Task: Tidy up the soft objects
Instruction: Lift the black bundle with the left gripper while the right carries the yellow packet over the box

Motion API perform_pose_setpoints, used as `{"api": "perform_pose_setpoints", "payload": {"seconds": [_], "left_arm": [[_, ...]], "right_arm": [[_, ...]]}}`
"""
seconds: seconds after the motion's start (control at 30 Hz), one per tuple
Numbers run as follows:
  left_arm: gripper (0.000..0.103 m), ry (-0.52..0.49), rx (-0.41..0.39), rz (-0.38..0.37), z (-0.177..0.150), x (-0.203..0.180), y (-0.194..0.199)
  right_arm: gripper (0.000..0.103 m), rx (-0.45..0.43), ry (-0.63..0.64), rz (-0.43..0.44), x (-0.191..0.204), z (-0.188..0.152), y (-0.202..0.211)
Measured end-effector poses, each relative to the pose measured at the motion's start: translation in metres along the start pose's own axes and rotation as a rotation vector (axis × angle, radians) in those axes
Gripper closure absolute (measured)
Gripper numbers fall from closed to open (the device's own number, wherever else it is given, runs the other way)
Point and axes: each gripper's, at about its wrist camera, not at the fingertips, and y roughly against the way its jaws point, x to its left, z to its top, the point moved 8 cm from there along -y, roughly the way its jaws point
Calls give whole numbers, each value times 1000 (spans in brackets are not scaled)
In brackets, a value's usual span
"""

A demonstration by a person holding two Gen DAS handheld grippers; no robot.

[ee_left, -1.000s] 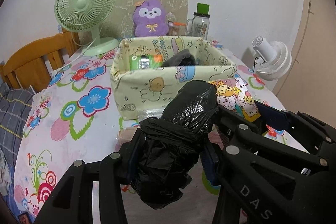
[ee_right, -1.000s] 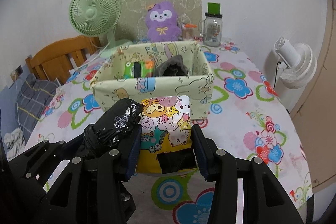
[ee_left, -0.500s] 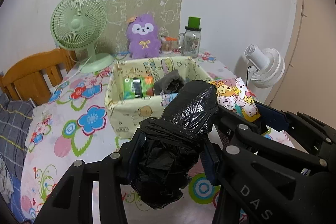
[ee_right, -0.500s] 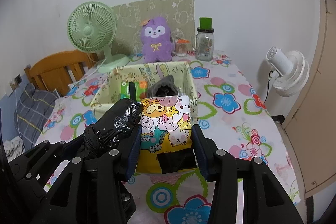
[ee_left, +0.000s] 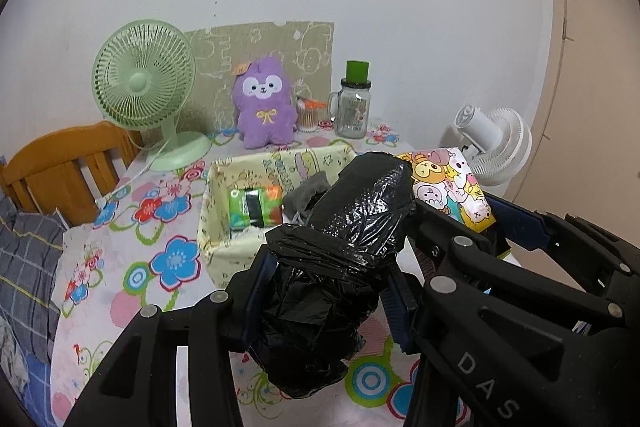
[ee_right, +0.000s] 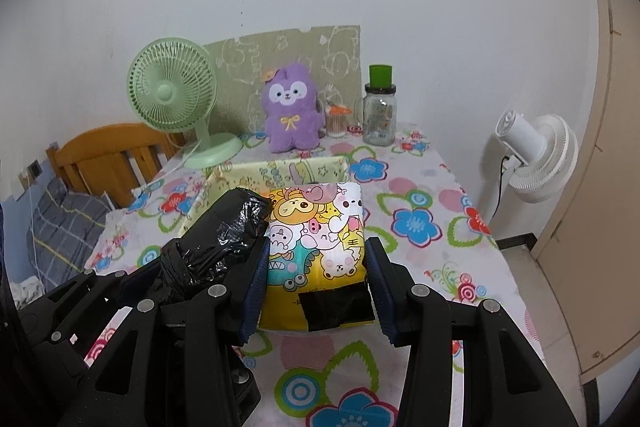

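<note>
My left gripper [ee_left: 326,291] is shut on a black plastic-wrapped bundle [ee_left: 340,247], held in the air above the flowered tablecloth. My right gripper [ee_right: 316,291] is shut on a soft pack with cartoon animals [ee_right: 316,247], also lifted. Each held thing shows in the other view: the cartoon pack [ee_left: 448,187] at the right, the black bundle [ee_right: 216,243] at the left. Beyond them stands the pale yellow fabric box [ee_left: 224,187], holding a green packet [ee_left: 252,207] and a grey cloth [ee_left: 308,191]. The pack and the bundle hide most of the box [ee_right: 300,171] in the right wrist view.
At the back of the table stand a green desk fan [ee_left: 148,91], a purple plush toy [ee_left: 264,111], a small cup of sticks [ee_left: 308,111] and a glass jar with a green lid [ee_left: 354,103]. A white fan [ee_right: 536,155] stands off the right edge, a wooden chair [ee_left: 60,163] at the left.
Both grippers have risen with their loads still gripped. The box and table now sit lower in both views, and more of the box's inside shows in the left wrist view.
</note>
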Motion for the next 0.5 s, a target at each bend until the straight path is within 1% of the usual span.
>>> {"api": "perform_pose_setpoints", "payload": {"seconds": [0.33,0.5], "left_arm": [[51,-7,-42,-6,22,-1,8],[51,-2,-47,-23,29,-2,9]], "right_arm": [[53,-46,1,-6,0,21,9],[53,-61,-5,-4,0,30,10]]}}
